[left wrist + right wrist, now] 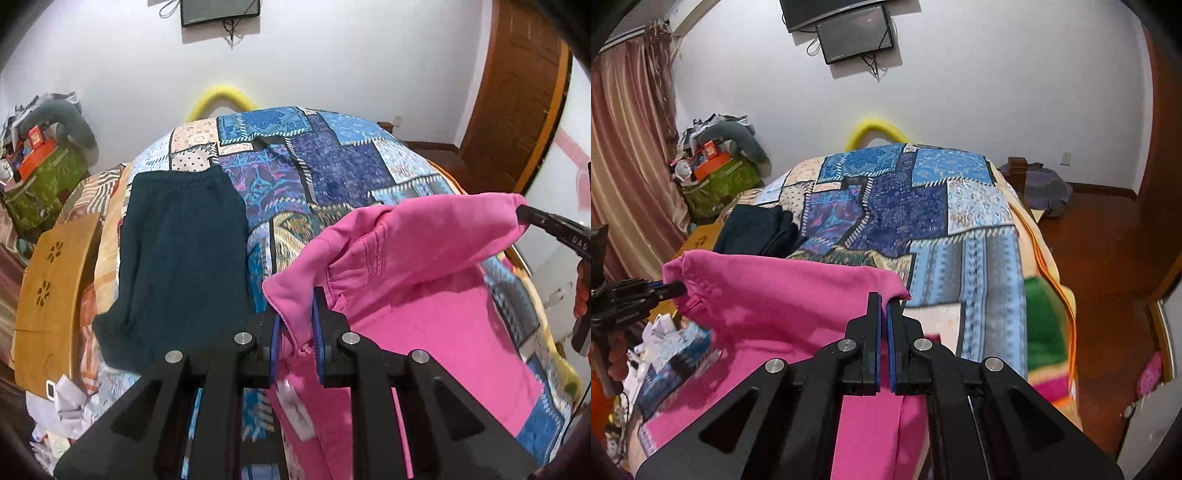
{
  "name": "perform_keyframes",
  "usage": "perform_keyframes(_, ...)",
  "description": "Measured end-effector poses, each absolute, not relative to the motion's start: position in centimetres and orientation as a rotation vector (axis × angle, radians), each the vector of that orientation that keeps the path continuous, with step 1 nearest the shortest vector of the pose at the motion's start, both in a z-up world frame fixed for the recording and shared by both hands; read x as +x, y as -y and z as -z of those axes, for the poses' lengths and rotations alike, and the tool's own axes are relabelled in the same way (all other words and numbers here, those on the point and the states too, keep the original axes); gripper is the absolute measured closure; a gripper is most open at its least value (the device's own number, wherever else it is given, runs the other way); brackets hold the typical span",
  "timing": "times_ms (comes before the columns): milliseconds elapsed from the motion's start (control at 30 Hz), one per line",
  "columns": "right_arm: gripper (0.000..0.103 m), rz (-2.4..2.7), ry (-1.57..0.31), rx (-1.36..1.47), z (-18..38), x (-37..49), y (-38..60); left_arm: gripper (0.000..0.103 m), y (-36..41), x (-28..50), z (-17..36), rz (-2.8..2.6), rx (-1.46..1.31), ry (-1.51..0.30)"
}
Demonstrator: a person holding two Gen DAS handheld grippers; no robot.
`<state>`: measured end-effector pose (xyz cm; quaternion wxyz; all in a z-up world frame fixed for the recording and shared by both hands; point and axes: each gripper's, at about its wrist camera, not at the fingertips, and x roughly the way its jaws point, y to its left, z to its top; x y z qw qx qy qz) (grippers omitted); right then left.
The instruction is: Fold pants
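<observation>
With both tools clenched on the pink pants' [424, 236] waistband, left tool [297, 325] and right tool [884, 317] hold it lifted over the bed's [332, 173] near edge; thin corner grips could slip, skewing the fold.

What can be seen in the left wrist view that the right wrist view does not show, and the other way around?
Only the left wrist view shows a white label hanging from the pink pants below the left gripper. Only the right wrist view shows the curtain and the wooden floor. Both show the right gripper and left gripper shut on the raised pink edge, the dark folded garment and the patchwork blanket.
</observation>
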<state>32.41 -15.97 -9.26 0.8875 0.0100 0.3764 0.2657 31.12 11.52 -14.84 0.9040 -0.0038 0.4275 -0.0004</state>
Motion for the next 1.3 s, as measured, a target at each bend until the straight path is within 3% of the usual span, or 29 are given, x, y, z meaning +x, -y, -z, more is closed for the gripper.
perform_keyframes(733, 0.099, -0.559, -0.944, -0.083, 16.9, 21.0, 18.7, 0.084, -7.7, 20.5, 21.6, 0.035, 0.111, -1.036)
perform_keyframes(933, 0.096, -0.573, -0.982, -0.031, 16.9, 19.4, 19.9, 0.072, -7.6, 18.7, 21.5, 0.028, 0.127, -1.032)
perform_keyframes(1000, 0.083, -0.575, -0.969, -0.039, 16.4, 18.5, 19.9, 0.063, -8.0, 18.1, 20.9, 0.016, 0.116, -1.021)
perform_keyframes(1100, 0.042, -0.593, -0.918, -0.028, 15.4, 17.5, 19.6, 0.045, -8.7, 17.5, 19.9, 0.005, 0.086, -1.011)
perform_keyframes(1133, 0.036, -0.605, -0.903, -0.031, 15.1, 17.3, 19.3, 0.041, -8.9, 17.3, 19.4, -0.002, 0.075, -0.999)
perform_keyframes(1300, 0.035, -0.678, -0.906, -0.158, 15.2, 16.9, 15.8, 0.023, -9.2, 17.3, 17.6, -0.039, 0.054, -0.957)
